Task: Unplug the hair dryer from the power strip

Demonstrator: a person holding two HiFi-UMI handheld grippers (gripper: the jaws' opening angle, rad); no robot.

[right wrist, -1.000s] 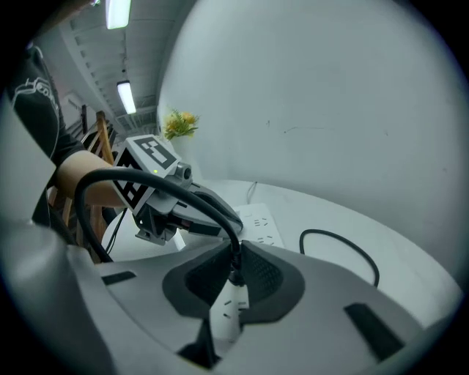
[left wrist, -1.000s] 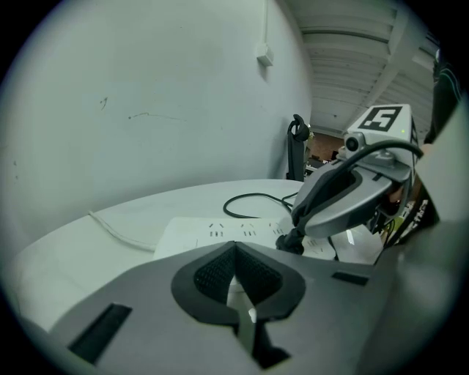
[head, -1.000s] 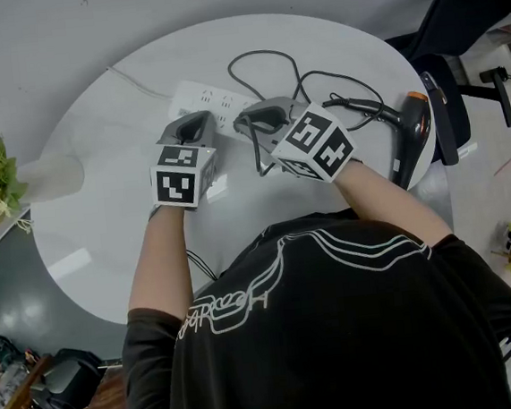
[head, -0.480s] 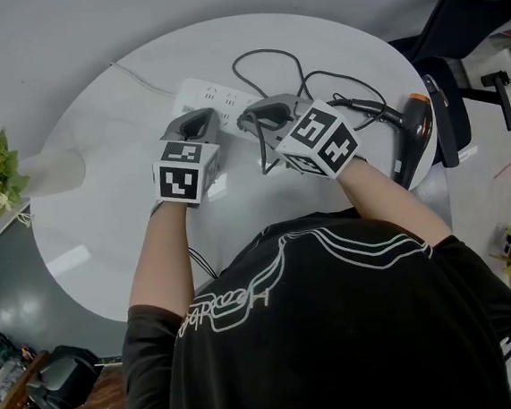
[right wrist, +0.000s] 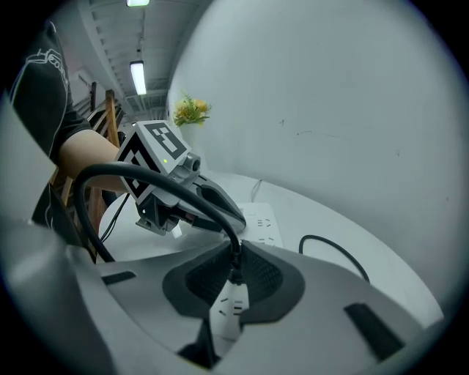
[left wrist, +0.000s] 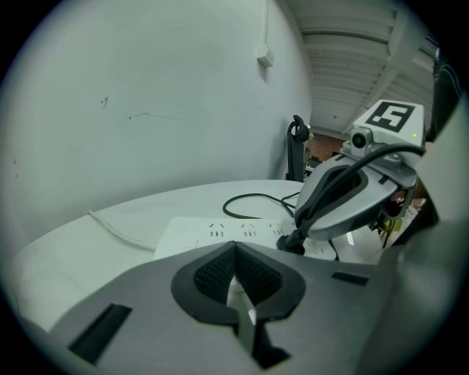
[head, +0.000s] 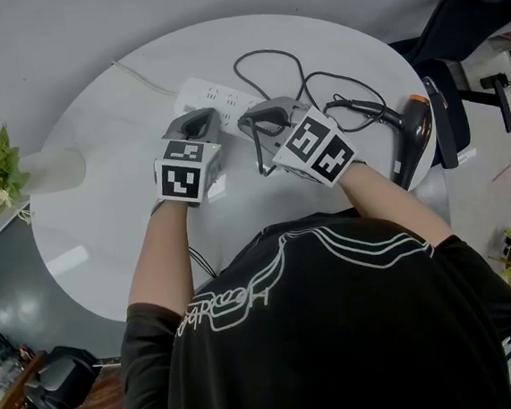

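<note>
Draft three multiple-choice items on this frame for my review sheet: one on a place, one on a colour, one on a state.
1. Where does the hair dryer lie?
A. at the table edge on the person's right
B. at the table's middle
C. on the floor

2. What colour is the power strip?
A. black
B. white
C. orange

3. What is between the jaws of the right gripper?
A. nothing
B. the dryer's handle
C. the black plug

Key: 1 A, the head view shows it by that rim. 2 B, its casing is white in every view. 3 C, the right gripper view shows the pads closed on the plug.
</note>
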